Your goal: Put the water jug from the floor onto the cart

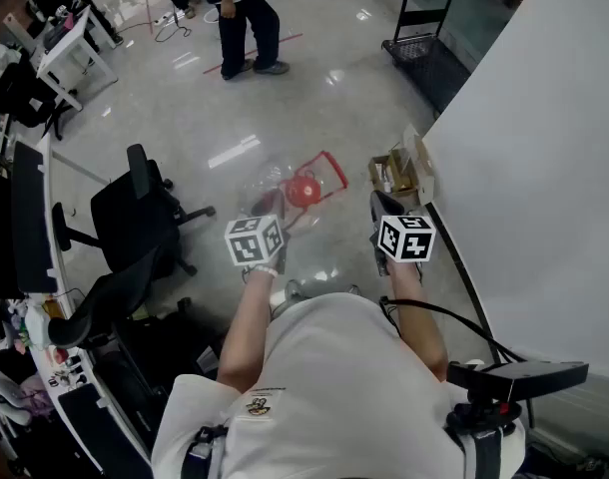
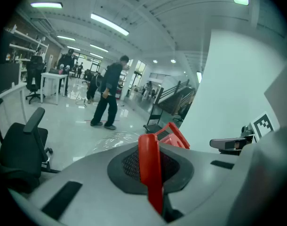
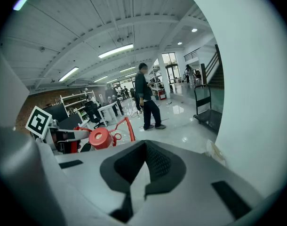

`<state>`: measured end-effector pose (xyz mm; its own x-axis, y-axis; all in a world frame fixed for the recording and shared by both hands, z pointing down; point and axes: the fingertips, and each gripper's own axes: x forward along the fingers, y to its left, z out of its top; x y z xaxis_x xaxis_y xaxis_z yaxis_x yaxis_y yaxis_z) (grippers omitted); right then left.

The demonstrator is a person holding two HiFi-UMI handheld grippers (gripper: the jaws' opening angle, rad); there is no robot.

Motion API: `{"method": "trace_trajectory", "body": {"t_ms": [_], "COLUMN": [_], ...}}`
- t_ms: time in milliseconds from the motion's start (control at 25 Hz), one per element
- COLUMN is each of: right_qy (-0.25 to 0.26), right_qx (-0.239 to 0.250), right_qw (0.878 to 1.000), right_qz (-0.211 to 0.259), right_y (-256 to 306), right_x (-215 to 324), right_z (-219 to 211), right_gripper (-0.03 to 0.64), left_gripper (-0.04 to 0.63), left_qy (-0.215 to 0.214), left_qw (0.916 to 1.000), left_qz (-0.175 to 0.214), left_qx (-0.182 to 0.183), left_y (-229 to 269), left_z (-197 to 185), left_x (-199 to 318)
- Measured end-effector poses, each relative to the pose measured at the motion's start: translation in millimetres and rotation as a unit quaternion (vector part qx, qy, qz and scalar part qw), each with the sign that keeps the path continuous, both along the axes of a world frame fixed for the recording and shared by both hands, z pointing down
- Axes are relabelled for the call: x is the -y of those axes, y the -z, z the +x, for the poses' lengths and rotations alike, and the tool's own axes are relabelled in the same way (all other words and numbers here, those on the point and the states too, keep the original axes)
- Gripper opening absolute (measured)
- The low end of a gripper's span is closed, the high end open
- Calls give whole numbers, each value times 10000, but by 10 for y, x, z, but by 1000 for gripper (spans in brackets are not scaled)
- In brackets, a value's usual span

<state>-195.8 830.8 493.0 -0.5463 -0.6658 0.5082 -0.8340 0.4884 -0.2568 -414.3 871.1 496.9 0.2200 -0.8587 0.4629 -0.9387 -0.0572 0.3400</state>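
**Head view.** The water jug (image 1: 268, 183) lies just ahead of the left gripper (image 1: 273, 211) fingers. The cart (image 1: 424, 53) is far beyond both sets of fingertips. The jug has a clear, glossy body, a red cap (image 1: 303, 190) and a red loop handle (image 1: 331, 173). I cannot tell whether it is off the floor (image 1: 314, 98). The right gripper (image 1: 384, 208) sits to the right of the cap, apart from it.

**Left gripper view.** The fingers are clamped on a red strap (image 2: 149, 168) of the handle, which runs straight between the pads. The clear body and the rest of the red frame show just past the fingertips.

**Right gripper view.** The fingers look drawn together at the tips, with nothing between them. The cap and loop sit off to the left of the fingers, not touching.

**Handling, my judgement.**
- If filled, the jug is probably heavy and will swing under a single strap hold.
- The clear wall looks thin and smooth, so it is likely to dent or slip if pinched.
- The red strap is the sound place to hold.
- The free fingers would do best on the loop or neck beside the cap, to steady it.
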Motion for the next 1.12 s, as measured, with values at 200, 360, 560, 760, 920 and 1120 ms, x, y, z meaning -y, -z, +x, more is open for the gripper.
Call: {"method": "trace_trajectory", "body": {"t_ms": [200,360,560,760,920,1120], "right_qy": [17,9,-23,-142,-302,-339], "right_qx": [2,-16,-26,69,312,264], "right_qw": [10000,10000,10000,9999,9990,9991], "right_qz": [45,45,34,54,72,31], "right_y": [-3,-3,-6,19,71,51], "right_x": [19,47,54,70,85,51], "right_z": [-55,-65,-56,-27,-13,-89], "right_gripper": [14,14,14,15,15,15], "left_gripper": [3,3,3,3,3,3], "left_qy": [51,26,-34,-129,-187,-215], "left_qw": [10000,10000,10000,9999,9998,9998], "left_qz": [4,-7,-9,-6,-18,-25], "left_qx": [38,28,-14,-4,7,-14], "left_y": [-1,-4,4,-8,-21,-15], "left_z": [-85,-73,-45,2,-2,-92], "left_x": [9,45,79,121,121,114]}}
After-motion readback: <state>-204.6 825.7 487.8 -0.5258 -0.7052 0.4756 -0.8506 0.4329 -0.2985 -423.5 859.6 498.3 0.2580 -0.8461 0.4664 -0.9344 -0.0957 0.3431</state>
